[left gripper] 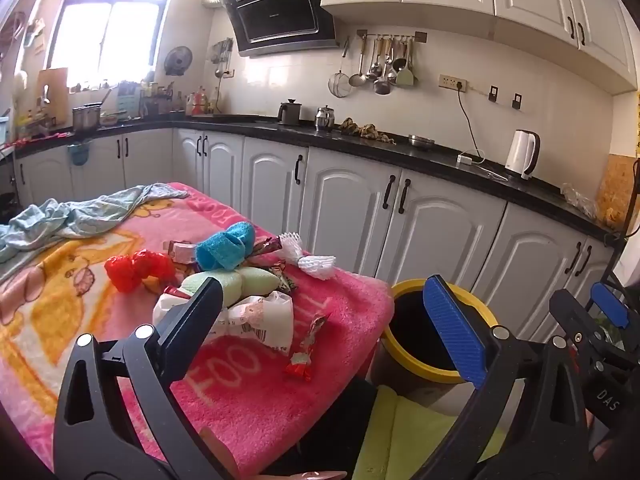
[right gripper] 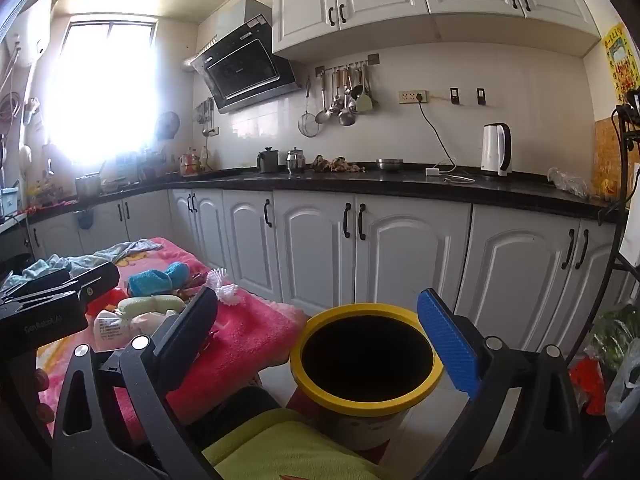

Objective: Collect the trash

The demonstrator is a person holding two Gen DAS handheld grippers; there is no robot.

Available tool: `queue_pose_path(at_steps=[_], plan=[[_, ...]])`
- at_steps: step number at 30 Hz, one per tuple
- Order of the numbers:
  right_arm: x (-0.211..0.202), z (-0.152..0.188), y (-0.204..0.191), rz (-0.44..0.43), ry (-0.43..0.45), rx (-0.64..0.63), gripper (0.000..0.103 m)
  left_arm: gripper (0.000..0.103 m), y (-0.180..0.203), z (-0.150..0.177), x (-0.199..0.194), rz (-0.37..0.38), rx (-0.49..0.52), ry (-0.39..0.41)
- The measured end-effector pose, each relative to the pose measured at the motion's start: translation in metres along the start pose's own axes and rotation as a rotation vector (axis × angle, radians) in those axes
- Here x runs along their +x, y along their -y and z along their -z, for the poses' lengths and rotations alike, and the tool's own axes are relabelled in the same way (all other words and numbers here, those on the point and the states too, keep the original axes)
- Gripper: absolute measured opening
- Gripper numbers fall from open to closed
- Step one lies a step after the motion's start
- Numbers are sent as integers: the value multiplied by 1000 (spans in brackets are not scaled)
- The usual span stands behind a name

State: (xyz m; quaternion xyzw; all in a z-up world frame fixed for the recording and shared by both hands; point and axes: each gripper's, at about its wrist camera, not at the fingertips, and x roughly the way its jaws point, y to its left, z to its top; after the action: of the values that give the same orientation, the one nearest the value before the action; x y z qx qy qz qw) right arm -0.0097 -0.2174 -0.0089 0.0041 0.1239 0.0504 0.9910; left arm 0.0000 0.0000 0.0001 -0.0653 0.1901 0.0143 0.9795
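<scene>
We see both tools held with their fingers spread wide and nothing between them. The left gripper (left gripper: 326, 318) hangs over the near right corner of the table covered by a fluffy pink printed blanket (left gripper: 248, 396). The right gripper (right gripper: 324, 344) frames the round bin with a yellow rim and dark inside (right gripper: 366, 398), which stands on the floor just beside the table's right edge.

The trash lies in a loose heap on the blanket. Nearest us is a small red and white candy wrapper (left gripper: 306, 350), apart from the rest. Just left of it sits a crumpled white plastic bag with a barcode label (left gripper: 256, 320), touching a pale green foam sleeve (left gripper: 236, 284) behind it. Farther off are a bright blue foam net (left gripper: 226, 246), a red foam net (left gripper: 136, 266) to the left, and a white foam net (left gripper: 310, 258) to the right. A light blue crumpled cloth (left gripper: 68, 218) lies at the far left end.
</scene>
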Motion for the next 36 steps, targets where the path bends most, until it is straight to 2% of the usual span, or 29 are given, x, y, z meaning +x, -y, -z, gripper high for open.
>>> queue_pose_path(at_steps=[36], plan=[[1,0,-1,-2,-8,-3,97,92,-1,-1,-1,8,3,18]])
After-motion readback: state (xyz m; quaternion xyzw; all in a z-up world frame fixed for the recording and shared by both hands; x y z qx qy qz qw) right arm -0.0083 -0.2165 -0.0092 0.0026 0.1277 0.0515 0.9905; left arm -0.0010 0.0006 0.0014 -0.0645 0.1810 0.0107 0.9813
